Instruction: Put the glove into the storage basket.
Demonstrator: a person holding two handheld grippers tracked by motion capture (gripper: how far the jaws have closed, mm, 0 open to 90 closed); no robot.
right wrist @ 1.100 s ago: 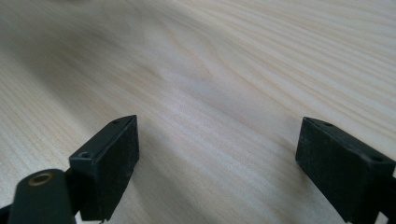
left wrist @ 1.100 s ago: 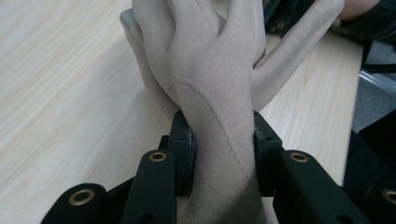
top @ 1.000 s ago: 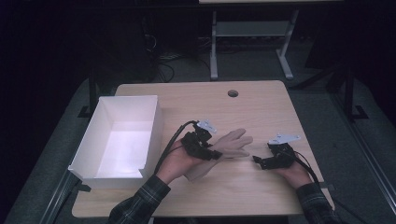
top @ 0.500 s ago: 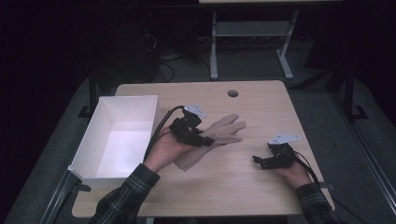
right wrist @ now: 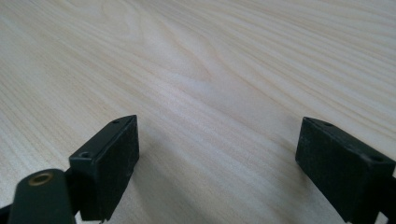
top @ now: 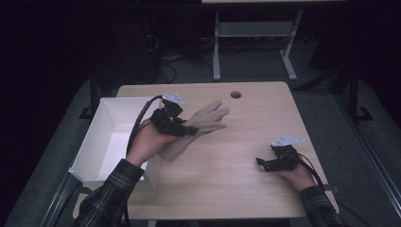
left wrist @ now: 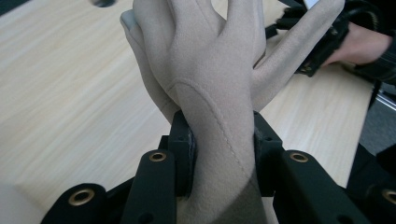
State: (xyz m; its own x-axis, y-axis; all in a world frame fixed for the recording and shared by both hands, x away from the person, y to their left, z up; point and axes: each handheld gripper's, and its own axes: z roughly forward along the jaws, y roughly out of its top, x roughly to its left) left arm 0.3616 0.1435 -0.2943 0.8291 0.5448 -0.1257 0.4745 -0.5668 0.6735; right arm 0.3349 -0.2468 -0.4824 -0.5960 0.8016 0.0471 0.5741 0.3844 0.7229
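Over the bench's left-centre, my left tool is clamped on the glove at the wrist; it's lifted & moved toward the white box vs. a sec ago, so drop-in looks next. Right tool rests wide open, empty, near-right.

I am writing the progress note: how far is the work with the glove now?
Done: the left claw has gripped the beige suede glove at its cuff and holds it off the light wooden table. In hand: carrying it. Left: probably putting it into the white box. The right claw rests open.
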